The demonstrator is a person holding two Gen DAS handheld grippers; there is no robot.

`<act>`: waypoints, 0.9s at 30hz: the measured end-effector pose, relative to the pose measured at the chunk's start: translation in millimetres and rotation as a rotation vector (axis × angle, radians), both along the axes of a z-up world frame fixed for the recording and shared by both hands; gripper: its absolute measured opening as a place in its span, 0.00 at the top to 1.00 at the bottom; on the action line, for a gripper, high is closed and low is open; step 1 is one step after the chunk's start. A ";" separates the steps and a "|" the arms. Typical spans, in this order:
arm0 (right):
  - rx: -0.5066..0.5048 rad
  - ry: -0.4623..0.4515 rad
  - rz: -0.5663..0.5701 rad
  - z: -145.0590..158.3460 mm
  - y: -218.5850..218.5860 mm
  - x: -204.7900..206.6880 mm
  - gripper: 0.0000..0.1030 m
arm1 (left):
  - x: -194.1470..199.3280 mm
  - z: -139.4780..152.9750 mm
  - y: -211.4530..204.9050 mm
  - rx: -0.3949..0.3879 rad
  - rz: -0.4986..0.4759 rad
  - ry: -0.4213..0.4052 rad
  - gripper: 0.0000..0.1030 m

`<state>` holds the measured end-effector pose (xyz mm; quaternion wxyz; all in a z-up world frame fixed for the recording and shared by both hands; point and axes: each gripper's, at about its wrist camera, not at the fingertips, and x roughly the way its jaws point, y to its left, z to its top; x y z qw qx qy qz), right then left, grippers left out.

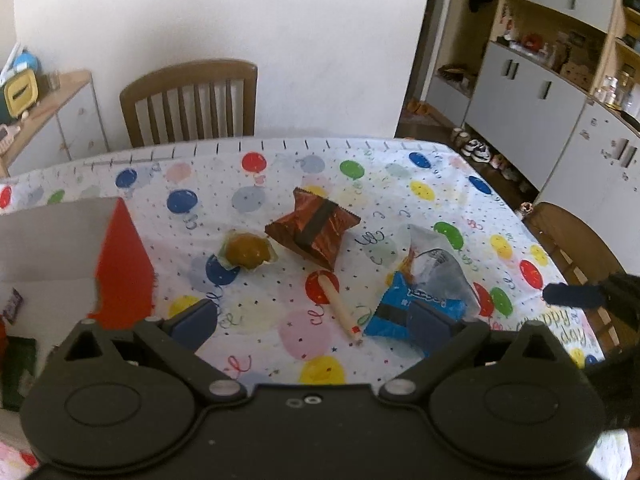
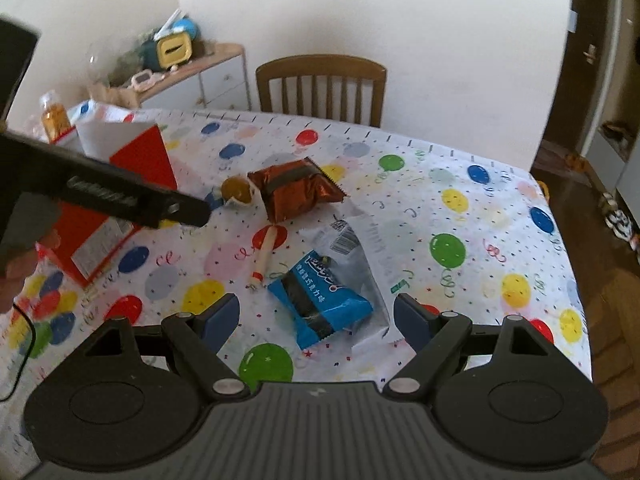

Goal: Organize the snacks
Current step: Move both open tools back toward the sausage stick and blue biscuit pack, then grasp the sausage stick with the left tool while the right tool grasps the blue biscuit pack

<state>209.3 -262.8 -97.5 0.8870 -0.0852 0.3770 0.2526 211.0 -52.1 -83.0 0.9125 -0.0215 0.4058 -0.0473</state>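
Just ahead of the right gripper (image 2: 316, 314), between its spread fingertips and slightly beyond them, a blue foil snack packet with a black band (image 2: 320, 300) is seen lying flat on the white balloon-printed tablecloth (image 2: 500, 216). The right jaws are held wide apart and nothing is gripped or touched by them. The blue packet rests partly on a clear plastic wrapper with a barcode (image 2: 360, 248).

In the left wrist view, the left gripper (image 1: 316, 322) is likewise held wide open and empty above the cloth; the same blue packet (image 1: 400, 312) lies at its right fingertip (image 1: 430, 326), whether touching cannot be told, and part of it is hidden behind that pad. A thin cream stick-shaped snack with a red tip (image 1: 340, 304) lies between the left fingers and just beyond them, apart from both pads.

Farther on, a crumpled red-brown foil packet with a dark band (image 1: 314, 228) is seen, and just to its left a round brown cake in a clear wrapper (image 1: 246, 250). To the left, an open red-and-white cardboard box (image 1: 120, 264) stands on the cloth. Beyond the table's far edge, a brown slatted wooden chair (image 1: 192, 100) is set against the pale wall.
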 end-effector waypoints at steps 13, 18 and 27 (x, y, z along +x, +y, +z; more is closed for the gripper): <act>-0.136 -0.034 0.153 -37.4 31.6 29.5 0.18 | 49.8 -45.1 -18.8 0.027 0.048 0.119 0.31; -0.170 -0.040 0.192 -44.9 36.6 35.7 0.23 | 62.5 -58.7 -21.0 0.006 0.048 0.165 0.46; -0.224 -0.052 0.222 -56.3 48.0 40.6 0.37 | 77.4 -75.1 -30.2 -0.003 0.032 0.209 0.59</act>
